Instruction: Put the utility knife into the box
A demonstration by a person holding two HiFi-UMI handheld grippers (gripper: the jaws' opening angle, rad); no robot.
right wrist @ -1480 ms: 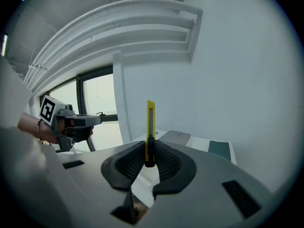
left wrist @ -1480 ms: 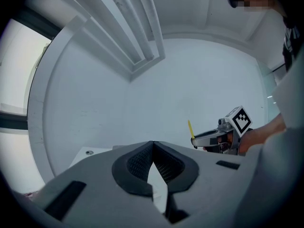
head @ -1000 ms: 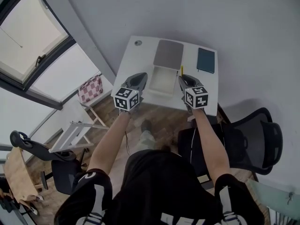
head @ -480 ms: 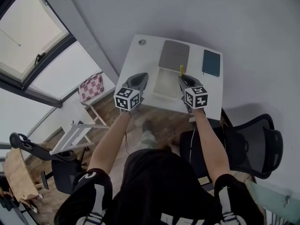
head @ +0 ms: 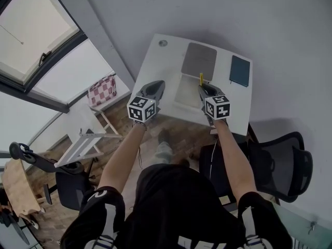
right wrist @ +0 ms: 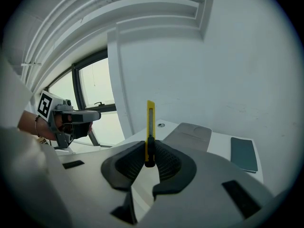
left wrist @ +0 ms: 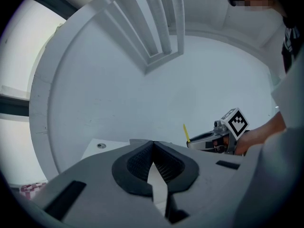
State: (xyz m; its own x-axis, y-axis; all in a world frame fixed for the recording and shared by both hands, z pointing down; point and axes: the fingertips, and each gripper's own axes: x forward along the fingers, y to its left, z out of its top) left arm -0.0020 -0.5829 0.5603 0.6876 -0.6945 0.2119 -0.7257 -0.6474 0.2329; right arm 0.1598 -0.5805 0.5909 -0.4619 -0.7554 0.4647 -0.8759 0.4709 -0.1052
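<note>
A yellow utility knife stands upright between the pads of my right gripper, which is shut on it. In the head view the right gripper holds the knife just right of the open white box, near the table's front edge. The box's grey lid lies flat behind it. My left gripper hovers at the box's left, over the table's front edge. Its jaws are shut with nothing between them.
The white table carries a dark teal notebook at the right and a cable grommet at the far left corner. A black office chair stands to the right, a checked stool to the left by the window.
The table has slid up and to the right in the head view. Both grippers keep much the same pose, the right one still holding the knife.
</note>
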